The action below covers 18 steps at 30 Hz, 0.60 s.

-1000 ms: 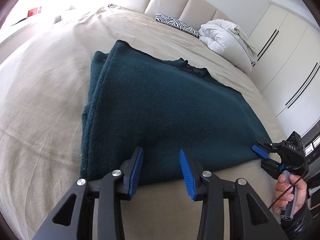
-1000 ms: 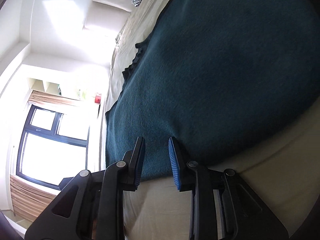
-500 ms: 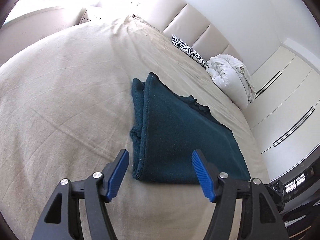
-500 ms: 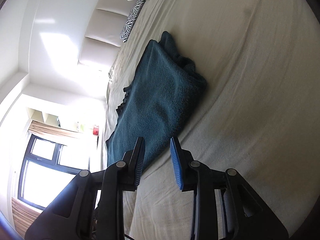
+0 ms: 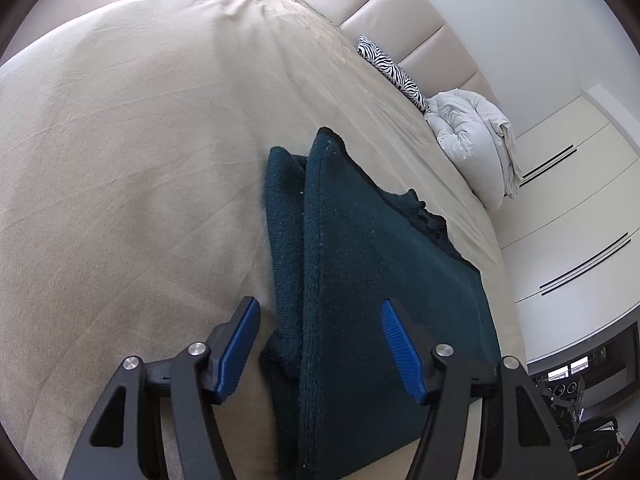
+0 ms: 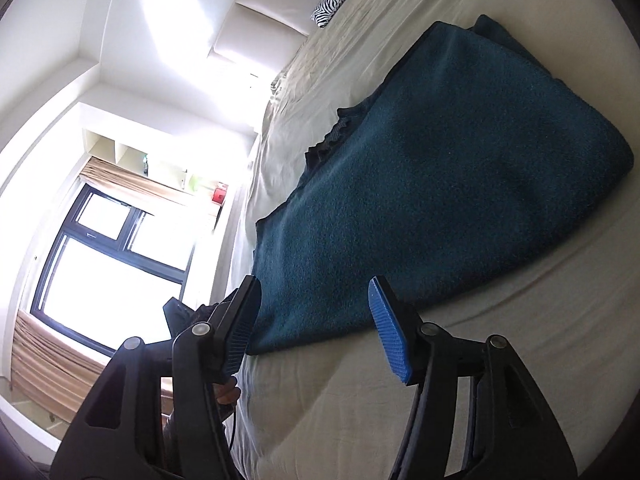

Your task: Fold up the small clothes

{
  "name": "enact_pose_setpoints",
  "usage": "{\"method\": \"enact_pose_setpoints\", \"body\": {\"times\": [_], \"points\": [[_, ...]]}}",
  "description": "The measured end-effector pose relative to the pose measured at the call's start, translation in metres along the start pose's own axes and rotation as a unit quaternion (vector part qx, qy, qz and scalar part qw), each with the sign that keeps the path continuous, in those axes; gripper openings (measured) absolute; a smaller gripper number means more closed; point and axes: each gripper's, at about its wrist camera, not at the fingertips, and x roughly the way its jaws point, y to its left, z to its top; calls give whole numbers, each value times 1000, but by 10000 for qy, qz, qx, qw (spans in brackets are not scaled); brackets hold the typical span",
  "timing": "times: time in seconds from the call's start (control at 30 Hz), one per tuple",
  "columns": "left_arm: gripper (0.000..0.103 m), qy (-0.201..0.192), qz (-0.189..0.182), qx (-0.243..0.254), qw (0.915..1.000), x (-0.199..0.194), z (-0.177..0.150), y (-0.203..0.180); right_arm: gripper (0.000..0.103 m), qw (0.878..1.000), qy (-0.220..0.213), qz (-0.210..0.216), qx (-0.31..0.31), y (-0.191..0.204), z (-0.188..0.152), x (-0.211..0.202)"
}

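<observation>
A dark teal knitted garment (image 5: 372, 280) lies folded into a flat stack on the beige bed sheet (image 5: 120, 160). It also shows in the right wrist view (image 6: 440, 168). My left gripper (image 5: 320, 340) is open and empty, its blue pads on either side of the stack's near left corner, just above it. My right gripper (image 6: 316, 320) is open and empty, above the garment's near edge. In the right wrist view, part of the other gripper and a hand (image 6: 192, 316) show behind the left finger.
A zebra-print pillow (image 5: 394, 72) and a bundled white duvet (image 5: 476, 140) lie at the bed's head by the padded headboard (image 5: 400, 12). White wardrobes (image 5: 572, 220) stand to the right. A window (image 6: 112, 256) and the bed's edge show in the right wrist view.
Both grippers pulled back from the garment, then came close to it again. Both jaws have opened wider. The garment has stayed folded on the bed.
</observation>
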Motion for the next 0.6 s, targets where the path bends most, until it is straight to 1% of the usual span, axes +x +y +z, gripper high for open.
{"method": "enact_pose_setpoints", "body": {"times": [0.03, 0.07, 0.1, 0.2, 0.33, 0.37, 0.4, 0.5, 0.6], "points": [[62, 62, -13, -26, 10000, 2, 0, 0, 56, 10000, 53, 22, -29, 1, 3, 7], [56, 128, -16, -82, 9999, 4, -1, 1, 56, 9999, 109, 48, -38, 4, 0, 9], [54, 183, -54, -154, 9997, 6, -1, 3, 56, 9999, 154, 66, -35, 7, -2, 11], [52, 331, -218, -296, 9988, 7, -3, 6, 56, 9996, 263, 110, -67, 13, -2, 23], [48, 545, -279, -322, 9976, 5, -3, 11, 56, 9988, 422, 194, -122, 24, -4, 34], [45, 566, -310, -353, 9973, 5, -3, 13, 56, 9987, 454, 201, -124, 27, -4, 37], [38, 591, -349, -415, 9968, 4, -2, 17, 56, 9985, 493, 209, -131, 29, -4, 40], [26, 602, -504, -690, 9945, 1, -1, 31, 56, 9976, 634, 183, -218, 37, -5, 49], [23, 580, -581, -658, 9945, 0, -3, 32, 56, 9968, 737, 142, -280, 42, -4, 57]]}}
